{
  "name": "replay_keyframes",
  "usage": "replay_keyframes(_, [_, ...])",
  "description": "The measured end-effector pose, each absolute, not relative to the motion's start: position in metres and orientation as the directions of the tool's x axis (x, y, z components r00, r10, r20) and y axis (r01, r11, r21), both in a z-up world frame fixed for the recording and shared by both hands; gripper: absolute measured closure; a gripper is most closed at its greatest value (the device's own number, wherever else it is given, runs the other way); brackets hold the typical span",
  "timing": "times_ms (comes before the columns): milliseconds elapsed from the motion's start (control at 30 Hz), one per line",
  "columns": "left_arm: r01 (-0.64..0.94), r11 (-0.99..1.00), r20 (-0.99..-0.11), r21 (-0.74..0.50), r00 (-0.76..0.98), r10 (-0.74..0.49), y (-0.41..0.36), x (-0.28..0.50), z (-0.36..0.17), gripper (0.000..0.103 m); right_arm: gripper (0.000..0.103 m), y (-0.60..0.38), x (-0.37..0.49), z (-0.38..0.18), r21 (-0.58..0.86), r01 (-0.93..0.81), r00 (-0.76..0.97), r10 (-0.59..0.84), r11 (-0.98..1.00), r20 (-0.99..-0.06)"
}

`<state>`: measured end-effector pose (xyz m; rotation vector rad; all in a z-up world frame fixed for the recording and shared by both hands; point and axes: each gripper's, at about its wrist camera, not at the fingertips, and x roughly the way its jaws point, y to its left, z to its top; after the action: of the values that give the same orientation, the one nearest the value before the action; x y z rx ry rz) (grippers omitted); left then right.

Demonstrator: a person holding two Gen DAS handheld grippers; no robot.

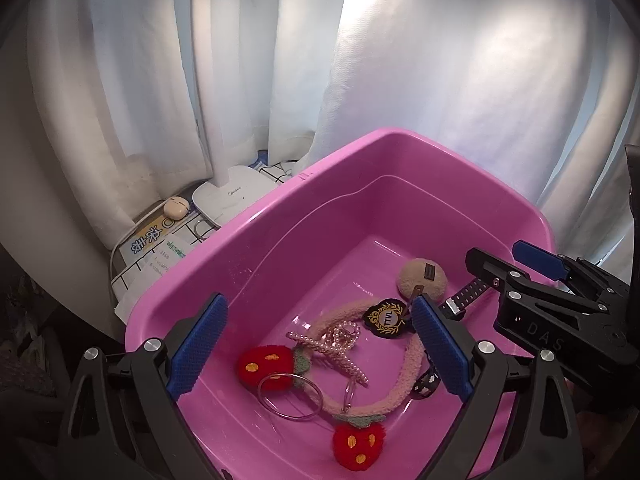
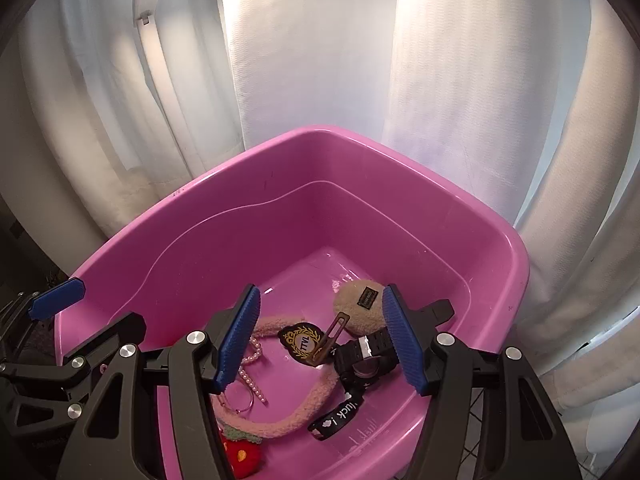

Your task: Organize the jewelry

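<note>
A pink plastic tub (image 1: 248, 232) (image 2: 192, 224) holds the jewelry. In it lie a fuzzy pink headband with red strawberries (image 1: 412, 364) (image 2: 312, 400), a pearl hair clip (image 1: 332, 352), a silver bangle (image 1: 290, 394), a black and gold badge (image 1: 387, 317) (image 2: 301, 339), a beige puff clip (image 1: 422, 278) (image 2: 362, 306) and a black watch (image 2: 366, 356) (image 1: 464, 296). My left gripper (image 1: 316, 344) is open and empty over the headband. My right gripper (image 2: 320, 336) is open and empty over the badge and watch; it also shows in the left wrist view (image 1: 516, 260).
White curtains (image 1: 440, 80) hang behind the tub. A white desk lamp (image 1: 224, 196), a small beige earbud case (image 1: 176, 205) and paper packets (image 1: 156, 248) lie left of the tub on a grid-patterned cloth.
</note>
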<state>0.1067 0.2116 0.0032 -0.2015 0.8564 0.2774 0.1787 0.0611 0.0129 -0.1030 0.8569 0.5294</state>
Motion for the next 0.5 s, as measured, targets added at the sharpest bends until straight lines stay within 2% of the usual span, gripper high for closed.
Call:
replay_keyframes(300, [-0.355, 0.932, -0.783, -0.071, 0.598, 0.168, 0.216, 0.101, 0.004, 0.008, 0.041, 0.048, 0.165, 0.017, 0.105, -0.431, 0.566, 0.359, 0.896, -0.742])
replay_keyframes(500, [-0.385, 0.923, -0.781, -0.013, 0.58, 0.231, 0.212, 0.096, 0.009, 0.008, 0.04, 0.037, 0.154, 0.021, 0.126, -0.388, 0.576, 0.347, 0.913, -0.74])
